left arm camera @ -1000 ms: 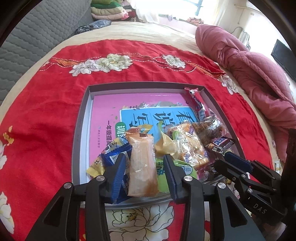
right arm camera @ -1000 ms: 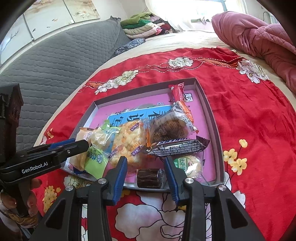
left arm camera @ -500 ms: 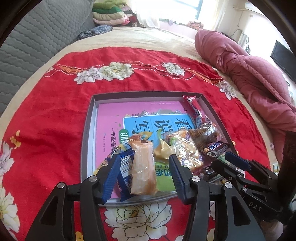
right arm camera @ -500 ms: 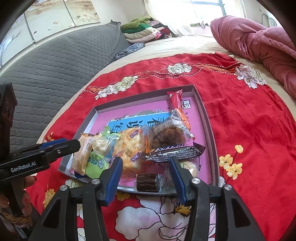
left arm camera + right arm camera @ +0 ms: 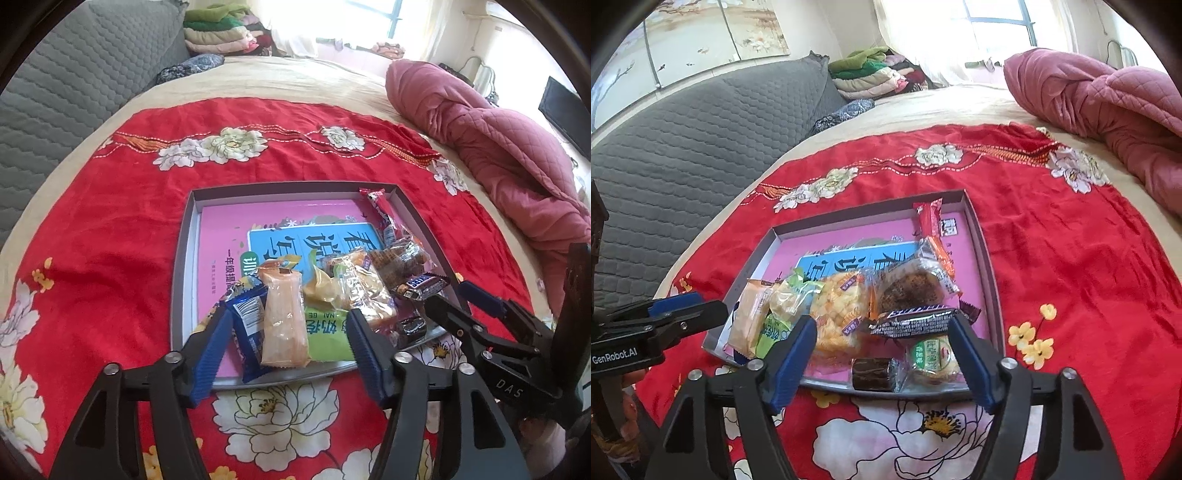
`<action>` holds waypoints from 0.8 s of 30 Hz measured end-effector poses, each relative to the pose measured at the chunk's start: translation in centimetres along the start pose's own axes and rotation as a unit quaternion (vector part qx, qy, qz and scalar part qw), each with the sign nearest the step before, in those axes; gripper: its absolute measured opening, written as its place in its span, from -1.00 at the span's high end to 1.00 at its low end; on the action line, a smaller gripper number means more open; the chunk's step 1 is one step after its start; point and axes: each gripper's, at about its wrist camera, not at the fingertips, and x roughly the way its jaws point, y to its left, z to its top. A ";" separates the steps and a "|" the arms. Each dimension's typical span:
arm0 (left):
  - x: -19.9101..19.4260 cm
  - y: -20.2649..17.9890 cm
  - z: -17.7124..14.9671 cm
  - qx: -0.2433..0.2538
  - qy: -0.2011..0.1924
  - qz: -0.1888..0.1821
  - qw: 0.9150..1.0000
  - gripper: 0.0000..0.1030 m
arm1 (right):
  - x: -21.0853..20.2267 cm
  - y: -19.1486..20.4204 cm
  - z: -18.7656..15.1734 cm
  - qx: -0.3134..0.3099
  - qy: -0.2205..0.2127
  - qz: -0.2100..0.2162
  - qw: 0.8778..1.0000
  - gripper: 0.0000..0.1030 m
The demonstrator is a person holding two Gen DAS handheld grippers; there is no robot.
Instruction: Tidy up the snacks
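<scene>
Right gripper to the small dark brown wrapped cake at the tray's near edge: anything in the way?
Nothing visible. The right gripper, jaws opening with nothing between them, frames the dark brown cake. The black chocolate bar lies just beyond it, the round green-labelled pastry beside it.

the word "genrobot.ai" is showing in white on the black body of the left gripper (image 5: 685,312) in the right wrist view. the letters "das" are showing in white on the black body of the right gripper (image 5: 460,301) in the left wrist view. large white chinese characters are standing on the blue panel of the pink book (image 5: 236,236) lying in the grey tray (image 5: 184,258), upside down from the left wrist. the green packet (image 5: 328,334) is carrying upside-down letters, too distorted to read surely. the dark chocolate bar wrapper (image 5: 421,286) is bearing white lettering, too small to read.
</scene>
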 end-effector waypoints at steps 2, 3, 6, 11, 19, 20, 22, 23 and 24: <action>-0.3 -0.1 0.0 0.002 0.001 0.000 1.000 -0.39 | -0.2 0.0 0.1 -0.002 -0.005 -0.004 1.000 -0.52; -0.4 -0.1 -0.1 0.003 0.001 0.002 1.000 -0.42 | -0.2 0.1 0.1 -0.003 -0.006 -0.005 1.000 -0.59; -0.8 -0.2 -0.3 0.006 -0.001 0.004 1.000 -0.45 | -0.6 0.1 0.1 -0.006 -0.011 -0.011 1.000 -0.70; -1.5 -0.5 -0.7 0.011 0.001 0.002 1.000 -0.45 | -1.5 0.1 -0.3 -0.010 -0.021 -0.016 1.000 -0.77; -2.7 0.3 -2.1 -0.003 0.003 0.001 1.000 -0.46 | -4.3 0.1 -1.4 0.007 -0.045 -0.027 0.999 -0.84; -2.7 0.4 -2.2 -0.005 0.004 0.000 1.000 -0.46 | -4.7 -0.1 -1.5 0.014 -0.045 -0.024 0.999 -0.85; -2.9 0.6 -3.0 -0.010 0.010 0.000 1.000 -0.47 | -5.3 -0.2 -1.8 0.024 -0.041 -0.025 0.999 -0.88; -2.9 0.6 -3.4 -0.011 0.013 0.000 1.000 -0.47 | -5.5 -0.2 -1.9 0.026 -0.040 -0.024 0.999 -0.89; -3.0 0.6 -3.7 -0.011 0.015 0.002 1.000 -0.47 | -5.7 -0.1 -2.1 0.028 -0.037 -0.023 0.999 -0.89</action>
